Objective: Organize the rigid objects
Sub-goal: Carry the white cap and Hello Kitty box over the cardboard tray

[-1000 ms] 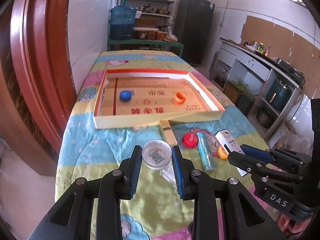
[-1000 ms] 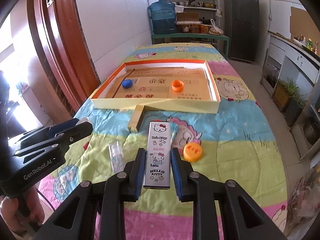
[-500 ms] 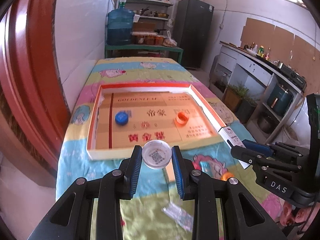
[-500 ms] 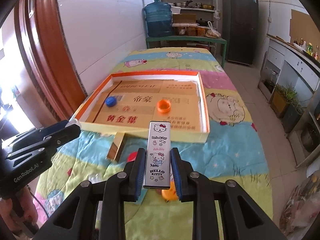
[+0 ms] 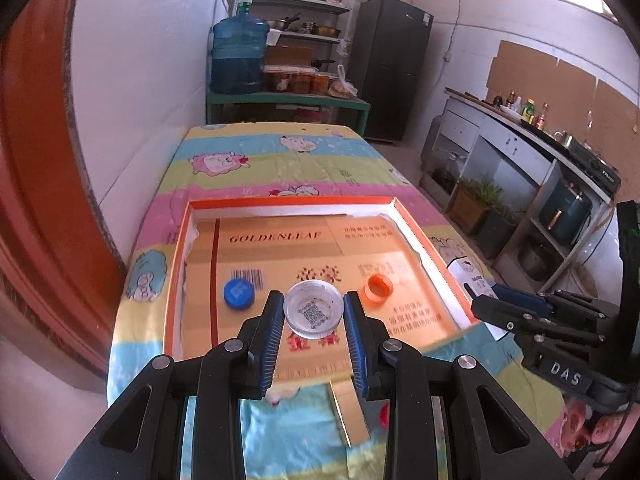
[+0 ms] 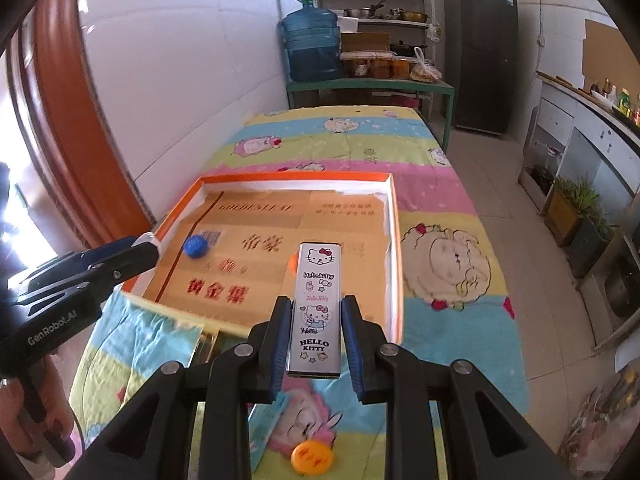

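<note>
My left gripper [image 5: 314,312] is shut on a clear plastic lid [image 5: 314,314] with a QR code, held above the near part of the orange-rimmed cardboard box [image 5: 288,202]. A blue cap [image 5: 238,294] and an orange cap [image 5: 378,288] lie inside the box. My right gripper [image 6: 316,320] is shut on a white Hello Kitty tin [image 6: 317,308], held over the box's near right part [image 6: 394,240]. The blue cap [image 6: 195,247] shows there too; the orange cap [image 6: 293,261] is mostly hidden behind the tin. Each gripper shows in the other's view, the right one [image 5: 500,312] and the left one [image 6: 136,252].
On the cartoon blanket [image 6: 460,312] near me lie an orange-yellow cap [image 6: 312,457], a light blue item [image 6: 268,420], a red cap [image 5: 384,416] and a cardboard strip [image 5: 348,412]. A white wall and red door frame [image 5: 36,200] stand left. Kitchen counters stand right.
Both grippers have moved forward with their loads, from above the blanket to above the near part of the box. The loose items on the blanket have dropped toward the bottom of both views.
</note>
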The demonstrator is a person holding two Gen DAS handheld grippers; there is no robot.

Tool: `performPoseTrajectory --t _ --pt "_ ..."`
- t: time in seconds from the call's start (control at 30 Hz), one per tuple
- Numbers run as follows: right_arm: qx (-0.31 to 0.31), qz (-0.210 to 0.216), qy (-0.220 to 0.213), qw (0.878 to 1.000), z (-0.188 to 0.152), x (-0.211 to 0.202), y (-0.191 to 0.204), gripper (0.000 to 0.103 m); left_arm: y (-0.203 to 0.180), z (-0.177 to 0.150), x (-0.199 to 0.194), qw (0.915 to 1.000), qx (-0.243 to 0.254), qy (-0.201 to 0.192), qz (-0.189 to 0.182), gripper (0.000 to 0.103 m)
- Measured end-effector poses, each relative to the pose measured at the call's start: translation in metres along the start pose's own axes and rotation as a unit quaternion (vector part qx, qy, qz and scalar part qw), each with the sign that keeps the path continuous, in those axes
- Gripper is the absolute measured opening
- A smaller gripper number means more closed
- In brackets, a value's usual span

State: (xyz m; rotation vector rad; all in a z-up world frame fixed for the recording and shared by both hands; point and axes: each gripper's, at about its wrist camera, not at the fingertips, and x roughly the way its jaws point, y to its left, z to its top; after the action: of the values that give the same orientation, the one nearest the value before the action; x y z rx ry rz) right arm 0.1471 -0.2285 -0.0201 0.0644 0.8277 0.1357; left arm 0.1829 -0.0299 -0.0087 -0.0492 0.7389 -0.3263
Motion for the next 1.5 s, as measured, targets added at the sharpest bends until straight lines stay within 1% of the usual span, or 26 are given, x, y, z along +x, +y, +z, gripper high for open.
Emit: performPoseTrajectory --t 0.17,0.47,0.7,0.9,1.13,1.5 --pt "0.009 0.001 0.013 1.000 0.013 0.017 -0.016 0.026 -0.001 0.010 0.020 1.0000 0.004 0.007 0.003 0.031" --pt "0.004 -0.014 0.038 0.999 0.032 0.061 -0.024 0.026 -0.005 0.021 0.058 0.9994 -0.003 0.026 0.022 0.031" --pt "0.012 -0.005 0.048 0.999 0.037 0.084 -0.027 0.026 -0.001 0.025 0.089 0.9982 -0.030 0.048 0.019 0.031" --pt "0.010 -0.005 0.056 0.998 0.036 0.095 -0.026 0.026 0.001 0.023 0.106 0.9974 -0.037 0.056 0.026 0.031" --pt "0.006 -0.004 0.065 0.998 0.035 0.105 -0.026 0.026 0.002 0.020 0.124 0.9959 -0.034 0.076 0.036 0.031" --pt "0.003 -0.004 0.078 0.997 0.029 0.116 -0.023 0.026 0.005 0.016 0.138 0.9945 -0.035 0.091 0.037 0.031"
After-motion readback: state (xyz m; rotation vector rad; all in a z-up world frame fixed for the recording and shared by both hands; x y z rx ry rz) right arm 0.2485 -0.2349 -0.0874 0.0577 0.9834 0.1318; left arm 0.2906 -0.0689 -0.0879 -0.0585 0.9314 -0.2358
